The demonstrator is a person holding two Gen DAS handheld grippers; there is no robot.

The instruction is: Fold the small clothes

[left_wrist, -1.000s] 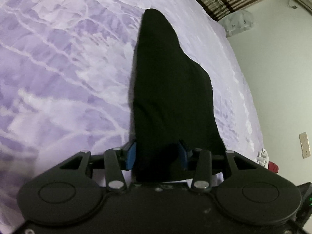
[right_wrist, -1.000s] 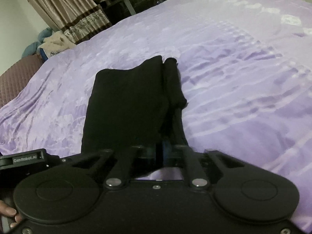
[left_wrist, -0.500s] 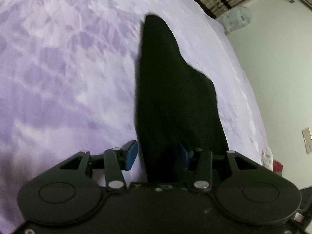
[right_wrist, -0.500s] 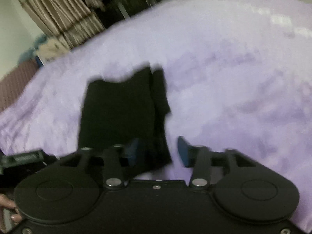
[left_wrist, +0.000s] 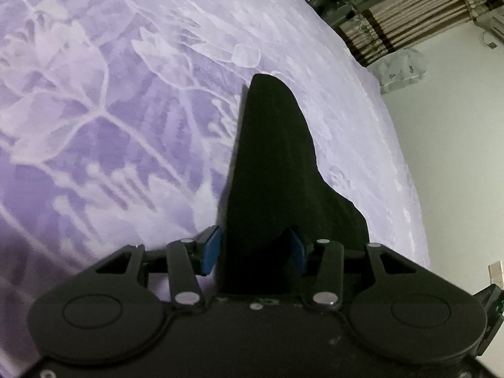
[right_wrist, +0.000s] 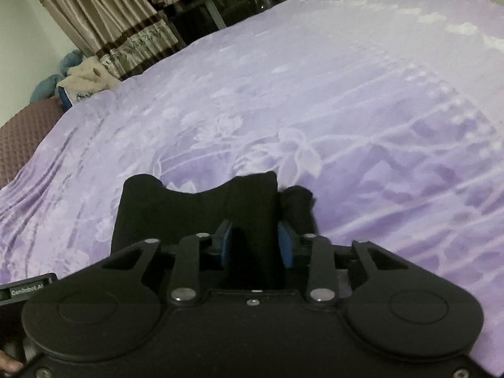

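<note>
Under both your grippers spreads a lilac bedspread [right_wrist: 362,100] with a pale flower pattern, rumpled into soft ridges. Past its far edge in the right wrist view hang striped brown-and-beige curtains [right_wrist: 104,22] beside a dark window, and a heap of blue and cream fabric [right_wrist: 75,75] sits near the far left corner of the bed. In the left wrist view a white wall [left_wrist: 456,157] runs along the bed's right edge.

The black garment [left_wrist: 271,170] lies on the bedspread, reaching away from you toward the far edge and tapering to a point.

Your left gripper [left_wrist: 253,249] sits low over the near end of the garment, blue pads spread apart with the cloth between them, not pinched. Your right gripper [right_wrist: 255,244] is likewise parted, pads on either side of a fold of the black garment [right_wrist: 195,211], with a small bunched bit just right of it.
</note>
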